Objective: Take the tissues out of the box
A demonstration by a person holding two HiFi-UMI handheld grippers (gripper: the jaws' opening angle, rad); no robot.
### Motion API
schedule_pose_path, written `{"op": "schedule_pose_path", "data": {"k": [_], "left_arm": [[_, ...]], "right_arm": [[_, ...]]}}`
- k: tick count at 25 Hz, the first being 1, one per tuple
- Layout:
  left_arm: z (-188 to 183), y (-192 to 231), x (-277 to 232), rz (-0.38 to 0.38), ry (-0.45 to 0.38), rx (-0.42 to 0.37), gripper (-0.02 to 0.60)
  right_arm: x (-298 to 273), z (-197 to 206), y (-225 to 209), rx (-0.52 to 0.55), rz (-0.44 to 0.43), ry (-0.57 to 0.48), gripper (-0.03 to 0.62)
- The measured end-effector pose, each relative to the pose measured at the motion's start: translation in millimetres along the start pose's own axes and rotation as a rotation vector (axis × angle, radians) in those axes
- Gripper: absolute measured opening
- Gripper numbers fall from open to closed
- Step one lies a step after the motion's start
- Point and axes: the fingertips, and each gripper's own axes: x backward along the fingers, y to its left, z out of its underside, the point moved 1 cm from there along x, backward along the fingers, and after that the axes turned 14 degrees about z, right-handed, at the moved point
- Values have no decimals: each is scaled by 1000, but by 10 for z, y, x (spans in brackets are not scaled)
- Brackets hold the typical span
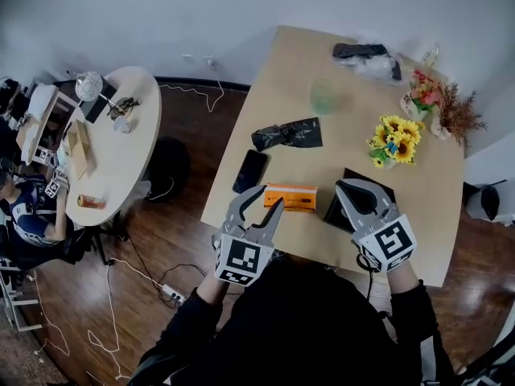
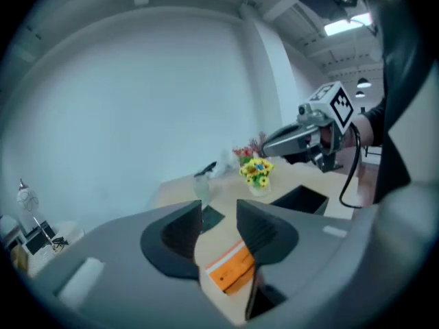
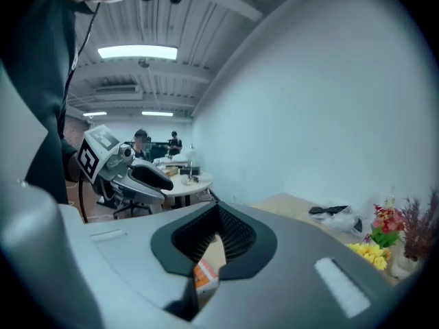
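Tissue box (image 1: pixel 290 197) below, just ahead of left gripper (image 1: pixel 259 205), jaws apart, empty; long axis crosswise. Right gripper (image 1: pixel 343 188) closed, empty, seemingly farther.

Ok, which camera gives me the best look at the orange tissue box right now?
The head view: it shows the orange tissue box from above, nearly whole, lying on the wooden table. The left gripper view shows only part of it, low in the frame. The right gripper view shows just a sliver of one end.

You are in an office-like workroom: a long wooden table (image 1: pixel 278 79), a round white table (image 1: pixel 133 155) where a person (image 1: pixel 28 219) sits, a power strip (image 1: pixel 172 297) on the wooden floor (image 1: pixel 193 240), and strip lights (image 3: pixel 137 52) on the ceiling (image 3: pixel 206 26).
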Motion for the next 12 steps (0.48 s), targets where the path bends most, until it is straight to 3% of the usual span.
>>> {"op": "schedule_pose_path", "data": {"k": [4,6,8,12], "left_arm": [[-778,-25,316,-24,-317,52,0],[-993,-119,392,-5,-405,65,0],[-1081,-237,401,12,-433,49,0],[-983,-410,294,38,-392,47,0]], "right_arm": [[408,-575,-124,-90,61,-188,0],[529,-696,-123,-97,81,-244,0],[592,-732,-94,-93,90,-269,0],[632,-671,-8,-88,80,-260,0]]}}
